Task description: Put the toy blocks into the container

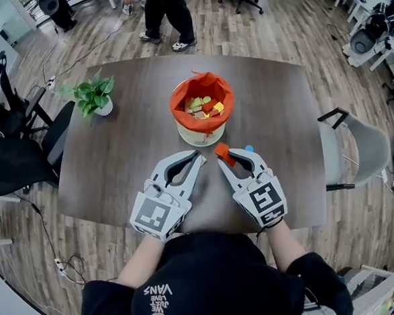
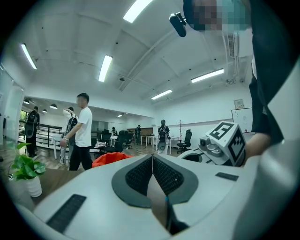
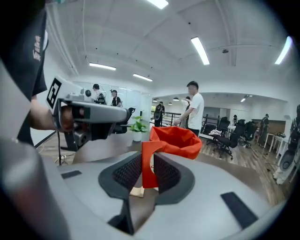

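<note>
- Grip first: the right gripper [image 3: 149, 158] has its jaws closed partway onto a red-orange toy block with an arched cut-out [image 3: 146, 174]. The pads press its two flat faces and the block stands upright between them.
- From the head view I see that block held over the dark brown rounded table [image 1: 116, 159], just short of the white pot lined with an orange bag [image 1: 197, 136]. That pot is the container, and a heap of yellow, green and red blocks [image 1: 203, 107] already lies inside.
- The left gripper [image 2: 152, 158] is closed pad to pad with nothing between, hanging beside the right one.
- Handling, as I judge it: the block looks rigid, light and smooth-painted, so it could pivot if pinched only by a thin arch leg — the broad flat faces are the place to hold.
- The bag's rim looks soft and floppy — I would let go from above the opening rather than brush the liner.
</note>
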`<state>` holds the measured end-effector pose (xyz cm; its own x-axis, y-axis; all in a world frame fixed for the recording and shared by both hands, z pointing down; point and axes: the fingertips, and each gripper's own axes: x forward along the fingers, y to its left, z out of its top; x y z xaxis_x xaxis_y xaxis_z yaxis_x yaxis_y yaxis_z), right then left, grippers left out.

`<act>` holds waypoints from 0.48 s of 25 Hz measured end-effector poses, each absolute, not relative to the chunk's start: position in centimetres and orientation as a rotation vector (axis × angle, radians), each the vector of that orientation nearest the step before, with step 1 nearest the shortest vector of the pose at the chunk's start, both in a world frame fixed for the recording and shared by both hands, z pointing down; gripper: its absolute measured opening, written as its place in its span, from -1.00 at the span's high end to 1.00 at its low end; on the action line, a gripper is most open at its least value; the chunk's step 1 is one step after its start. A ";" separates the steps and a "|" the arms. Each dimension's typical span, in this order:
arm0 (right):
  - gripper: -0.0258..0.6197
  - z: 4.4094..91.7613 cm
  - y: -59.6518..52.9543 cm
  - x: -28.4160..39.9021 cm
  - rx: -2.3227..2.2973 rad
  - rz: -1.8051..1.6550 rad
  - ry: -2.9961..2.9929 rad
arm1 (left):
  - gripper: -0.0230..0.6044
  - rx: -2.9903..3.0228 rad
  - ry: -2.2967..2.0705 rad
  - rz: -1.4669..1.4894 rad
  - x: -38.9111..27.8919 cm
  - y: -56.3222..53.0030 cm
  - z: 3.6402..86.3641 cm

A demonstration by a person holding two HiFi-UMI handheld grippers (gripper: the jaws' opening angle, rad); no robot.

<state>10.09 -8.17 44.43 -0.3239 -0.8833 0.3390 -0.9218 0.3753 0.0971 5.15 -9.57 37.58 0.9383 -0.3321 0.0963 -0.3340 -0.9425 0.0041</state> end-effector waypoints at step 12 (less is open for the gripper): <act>0.65 37.2 -9.7 10.2 1.696 -0.002 -2.393 | 0.89 3.080 -0.553 0.122 4.8 -10.6 37.2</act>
<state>10.19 -9.67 37.19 -0.3170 -0.9334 0.1682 -0.9332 0.3386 0.1206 4.79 -10.60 37.18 0.9347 -0.3468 0.0785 -0.3476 -0.9376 -0.0034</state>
